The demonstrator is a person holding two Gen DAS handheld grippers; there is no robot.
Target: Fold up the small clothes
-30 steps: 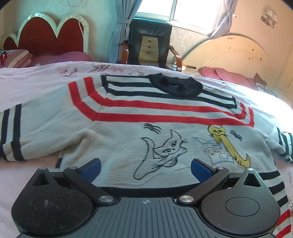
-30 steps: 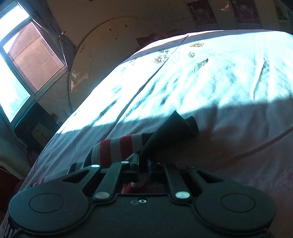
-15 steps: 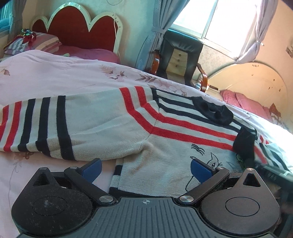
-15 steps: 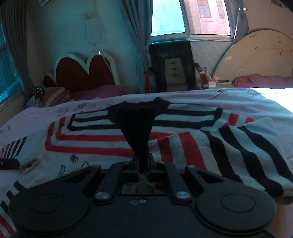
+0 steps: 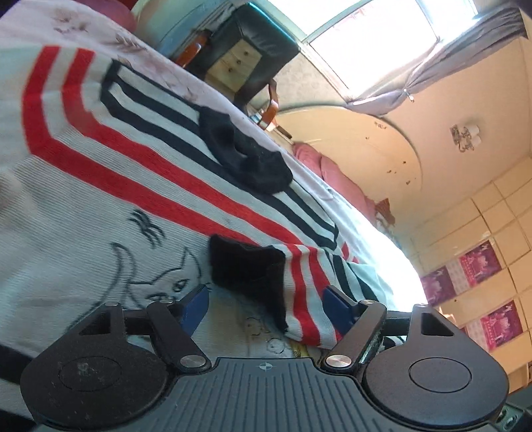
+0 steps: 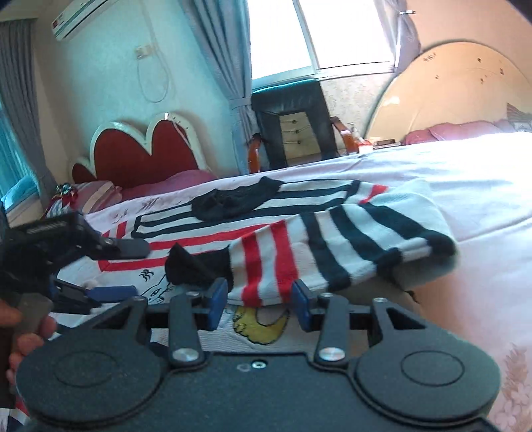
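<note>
The sweater (image 6: 232, 232) lies flat on the bed (image 6: 482, 199), its right sleeve (image 6: 332, 246) folded across the chest toward nine o'clock. The right gripper (image 6: 256, 299) has just been opening to release the sleeve, pads clear of it. The left gripper (image 5: 266, 299), jaws apart and just closing, holds nothing.

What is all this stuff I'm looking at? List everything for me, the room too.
sweater: one, white with red and navy stripes and cat drawings, spread flat on the bed
sleeve: one, striped with a black cuff, folded across the sweater's front
bed sheet: one, pale pink with flowers, under the sweater
headboard: one, red with white trim, far left
chair: one, black, beneath the window
window: one, bright, grey curtains beside it
air conditioner: one, white, high on the wall
posters: several, magenta, on the tiled wall
hand: one, at the left edge
left tongs: blue pads, open
right tongs: blue pads, open, just released the sleeve
</note>
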